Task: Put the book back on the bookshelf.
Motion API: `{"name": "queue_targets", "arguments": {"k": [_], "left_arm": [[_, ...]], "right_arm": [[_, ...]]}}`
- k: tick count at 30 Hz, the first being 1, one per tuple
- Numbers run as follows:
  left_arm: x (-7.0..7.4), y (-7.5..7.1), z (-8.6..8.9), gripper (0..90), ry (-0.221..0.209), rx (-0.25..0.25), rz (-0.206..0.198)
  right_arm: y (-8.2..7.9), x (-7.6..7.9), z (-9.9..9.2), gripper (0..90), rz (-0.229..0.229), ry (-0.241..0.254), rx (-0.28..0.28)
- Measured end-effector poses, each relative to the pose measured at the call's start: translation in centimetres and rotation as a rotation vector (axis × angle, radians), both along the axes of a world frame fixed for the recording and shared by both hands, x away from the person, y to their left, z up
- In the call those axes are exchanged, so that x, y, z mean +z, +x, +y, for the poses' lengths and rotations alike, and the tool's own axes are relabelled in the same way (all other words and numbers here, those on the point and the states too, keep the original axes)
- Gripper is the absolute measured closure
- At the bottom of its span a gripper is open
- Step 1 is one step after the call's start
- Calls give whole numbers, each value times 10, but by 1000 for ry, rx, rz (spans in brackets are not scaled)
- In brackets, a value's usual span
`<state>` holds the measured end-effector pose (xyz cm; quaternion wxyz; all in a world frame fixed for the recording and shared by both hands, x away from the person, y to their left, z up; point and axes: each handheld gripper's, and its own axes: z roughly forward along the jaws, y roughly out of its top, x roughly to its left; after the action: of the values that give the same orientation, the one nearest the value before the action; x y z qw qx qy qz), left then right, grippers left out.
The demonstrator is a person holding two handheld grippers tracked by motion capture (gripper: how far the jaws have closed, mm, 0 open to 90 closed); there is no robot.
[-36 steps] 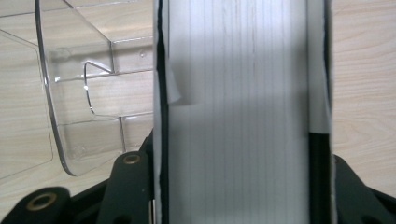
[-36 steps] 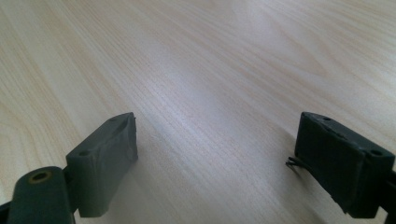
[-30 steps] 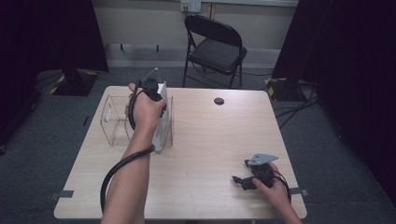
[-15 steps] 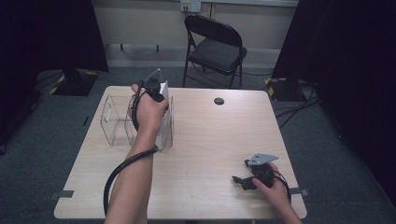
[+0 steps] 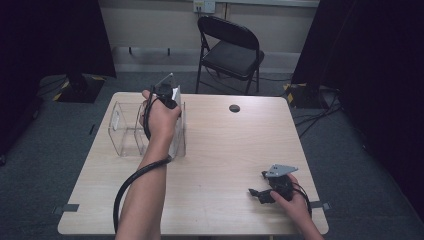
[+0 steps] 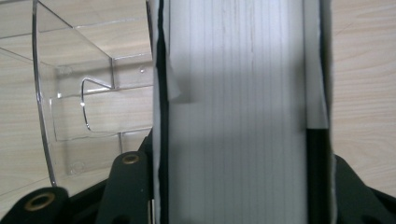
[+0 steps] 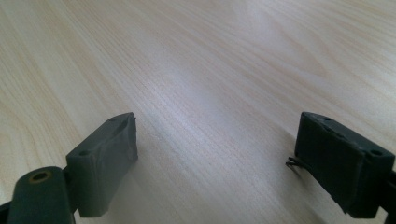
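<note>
Currently we are counting: one book (image 6: 233, 116), clamped in left gripper (image 5: 167, 95) over one clear bin (image 5: 125, 132); right gripper (image 5: 272, 187) resting on table (image 5: 225, 150), jaws apart.

Book's (image 6: 233, 116) ends beyond frame edges.

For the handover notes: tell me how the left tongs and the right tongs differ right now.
The left tongs are shut on a white book beside the clear bin; the right tongs are open and hold nothing. The left are raised, the right rest low on the table. Both have black jaws.
</note>
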<state>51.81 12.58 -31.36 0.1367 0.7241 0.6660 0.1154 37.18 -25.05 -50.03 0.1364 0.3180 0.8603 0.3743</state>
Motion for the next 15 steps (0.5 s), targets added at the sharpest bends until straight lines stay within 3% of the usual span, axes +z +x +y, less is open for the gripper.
{"name": "queue_targets", "arguments": {"k": [15], "left_arm": [[3,-3,2,477,-19,-11,-5]], "right_arm": [[0,0,0,121,1,-1,1]]}}
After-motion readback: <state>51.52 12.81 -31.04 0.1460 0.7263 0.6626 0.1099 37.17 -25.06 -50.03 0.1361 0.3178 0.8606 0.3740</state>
